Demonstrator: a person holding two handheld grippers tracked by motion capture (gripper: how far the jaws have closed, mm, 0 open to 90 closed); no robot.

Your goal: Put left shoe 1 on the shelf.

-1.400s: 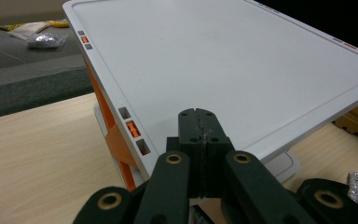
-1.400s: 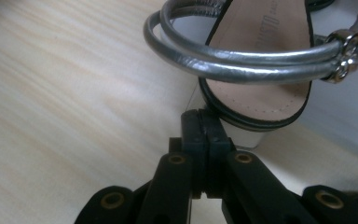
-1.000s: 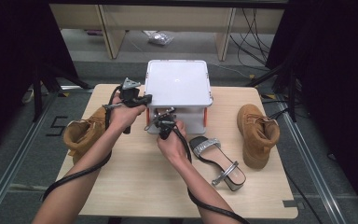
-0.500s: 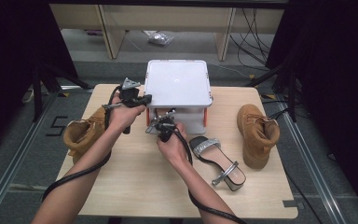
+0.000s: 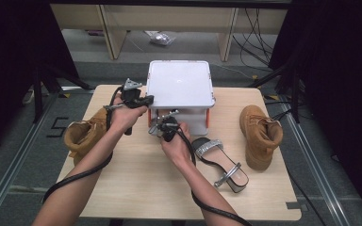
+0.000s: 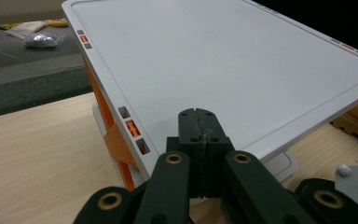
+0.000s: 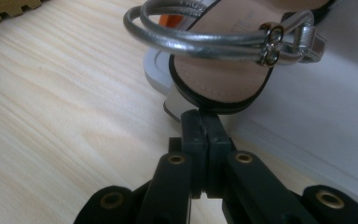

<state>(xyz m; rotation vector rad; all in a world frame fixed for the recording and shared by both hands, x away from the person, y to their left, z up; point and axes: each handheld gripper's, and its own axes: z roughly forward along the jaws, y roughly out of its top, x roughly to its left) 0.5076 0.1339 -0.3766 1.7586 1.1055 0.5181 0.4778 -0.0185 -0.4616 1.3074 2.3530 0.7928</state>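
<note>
Tabletop (image 5: pixel 136 188) layout, box at back centre

Lidded box (image 5: pixel 180 84) at rear middle; one boot (image 5: pixel 84 134) at left edge, other boot (image 5: pixel 260 134) at right; sandal (image 5: pixel 219 157) before the box, right of centre; both hand-held grippers just before the box front

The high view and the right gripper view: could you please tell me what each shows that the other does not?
High view: a tan boot at the table's left edge, another boot at its right, a flat sandal lying between, and the left gripper beside the white lid. Right gripper view: close up, a silver sandal with its strap buckle, the heel seemingly pinched in the shut right gripper. Both: the wooden table and the white box.
</note>
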